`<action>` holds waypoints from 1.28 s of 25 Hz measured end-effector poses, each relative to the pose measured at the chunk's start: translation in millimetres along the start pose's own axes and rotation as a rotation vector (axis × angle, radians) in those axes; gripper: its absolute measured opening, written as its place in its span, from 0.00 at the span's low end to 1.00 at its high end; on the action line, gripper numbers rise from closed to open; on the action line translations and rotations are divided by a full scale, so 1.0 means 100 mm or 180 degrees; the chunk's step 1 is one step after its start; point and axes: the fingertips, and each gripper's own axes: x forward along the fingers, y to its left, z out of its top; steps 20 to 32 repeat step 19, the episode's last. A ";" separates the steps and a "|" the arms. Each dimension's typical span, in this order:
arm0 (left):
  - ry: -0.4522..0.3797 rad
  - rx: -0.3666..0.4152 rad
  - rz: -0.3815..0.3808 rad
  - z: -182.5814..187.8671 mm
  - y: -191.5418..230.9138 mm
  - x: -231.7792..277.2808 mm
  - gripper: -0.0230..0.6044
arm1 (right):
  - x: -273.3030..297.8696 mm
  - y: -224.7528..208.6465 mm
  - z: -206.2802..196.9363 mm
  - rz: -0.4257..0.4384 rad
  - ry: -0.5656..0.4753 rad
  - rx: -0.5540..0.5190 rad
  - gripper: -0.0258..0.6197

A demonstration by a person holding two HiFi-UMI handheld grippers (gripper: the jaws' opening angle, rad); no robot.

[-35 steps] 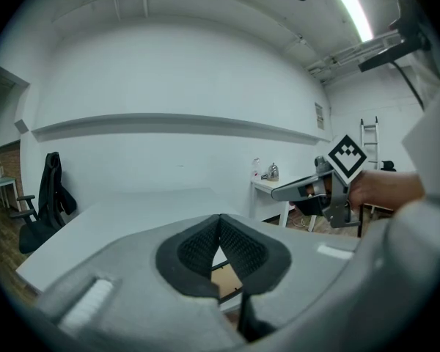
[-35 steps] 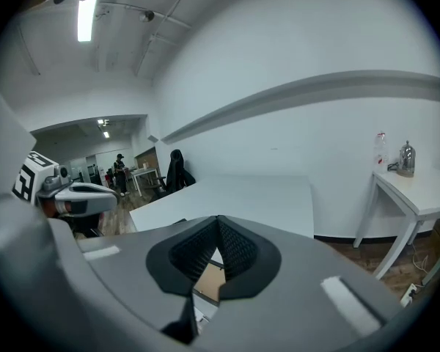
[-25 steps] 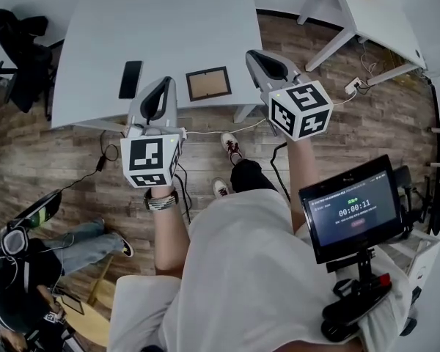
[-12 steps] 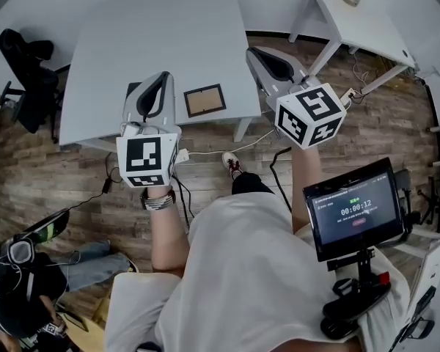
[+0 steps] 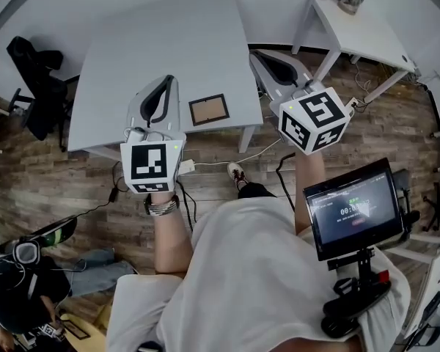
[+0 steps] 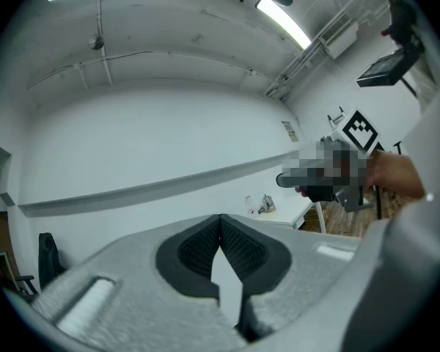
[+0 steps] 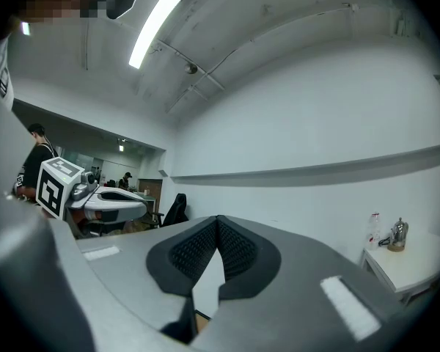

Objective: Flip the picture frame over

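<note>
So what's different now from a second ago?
Both grippers seem to have come up a little. The left gripper now hides the phone that showed beside it. The right gripper rose too. Nothing was grabbed or let go, and both sets of fingers stay shut and empty. The frame still lies on the table.

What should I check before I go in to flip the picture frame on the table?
1. The picture frame lies flat on the table, near its front edge: ok.
2. Which face is up: cannot tell; a brown panel in a dark border shows.
3. The left gripper is empty: ok.
4. The right gripper is empty: ok.
5. Jaws open for a grasp: not ok; both pairs are shut.
6. Grippers aimed at the frame: not ok; both point out at the wall.
</note>
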 end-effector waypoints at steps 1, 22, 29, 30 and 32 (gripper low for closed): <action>-0.0002 0.0007 0.0009 0.01 0.01 -0.01 0.04 | 0.00 0.01 0.01 0.0009 -0.0003 -0.0004 0.04; -0.0156 0.0103 -0.0011 0.48 -0.30 -0.35 0.04 | -0.51 0.17 0.29 0.0000 -0.0058 -0.0108 0.04; -0.0156 0.0103 -0.0011 0.48 -0.30 -0.35 0.04 | -0.51 0.17 0.29 0.0000 -0.0058 -0.0108 0.04; -0.0156 0.0103 -0.0011 0.48 -0.30 -0.35 0.04 | -0.51 0.17 0.29 0.0000 -0.0058 -0.0108 0.04; -0.0156 0.0103 -0.0011 0.48 -0.30 -0.35 0.04 | -0.51 0.17 0.29 0.0000 -0.0058 -0.0108 0.04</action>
